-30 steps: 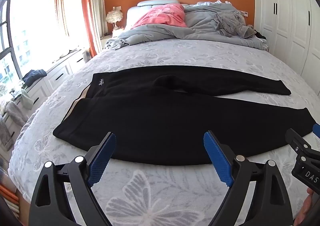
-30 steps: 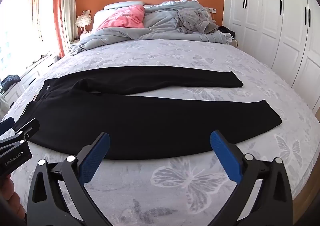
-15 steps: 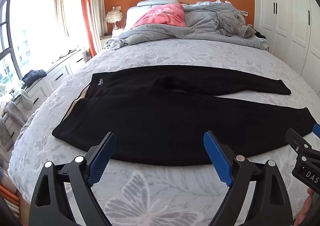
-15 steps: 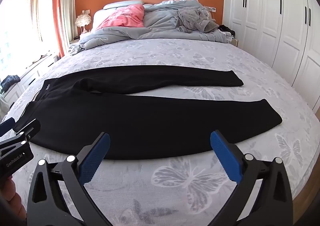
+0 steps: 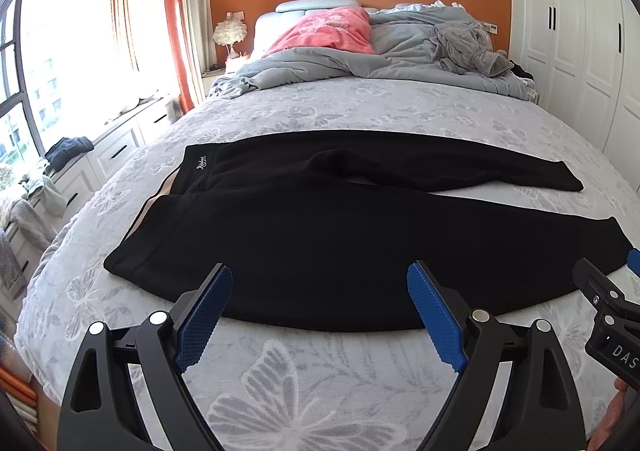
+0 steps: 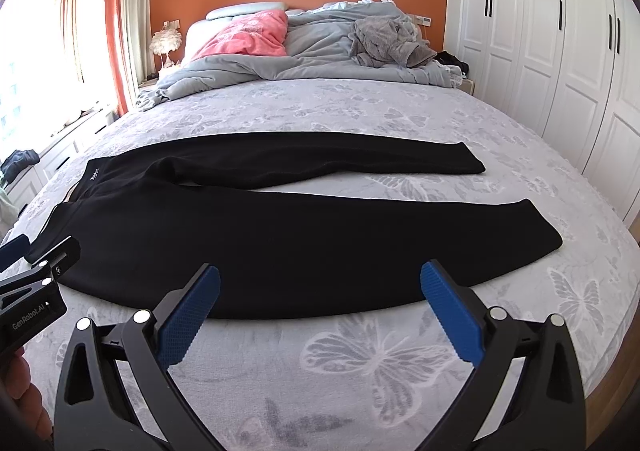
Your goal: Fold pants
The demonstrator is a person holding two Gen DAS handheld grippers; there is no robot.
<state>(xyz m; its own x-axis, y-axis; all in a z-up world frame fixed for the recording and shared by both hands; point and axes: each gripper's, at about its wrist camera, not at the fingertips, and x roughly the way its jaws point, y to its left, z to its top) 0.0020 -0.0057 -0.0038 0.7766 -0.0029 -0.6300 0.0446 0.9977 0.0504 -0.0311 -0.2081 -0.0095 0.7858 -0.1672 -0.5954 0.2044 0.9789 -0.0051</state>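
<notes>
Black pants (image 5: pixel 320 227) (image 6: pixel 280 235) lie flat across the bed, waistband to the left and both legs stretched to the right, the far leg angled away from the near one. My left gripper (image 5: pixel 320 291) hangs open just above the near edge of the pants, nothing between its blue pads. My right gripper (image 6: pixel 320 291) is open too, over the near leg's lower edge. Each view catches the other gripper at its side edge.
The bed (image 5: pixel 320 379) has a grey butterfly-print cover. A rumpled grey duvet (image 6: pixel 320 51) and a pink pillow (image 5: pixel 324 31) sit at the headboard. White wardrobes (image 6: pixel 560 51) line the right wall. A window bench with clothes (image 5: pixel 68 147) runs along the left.
</notes>
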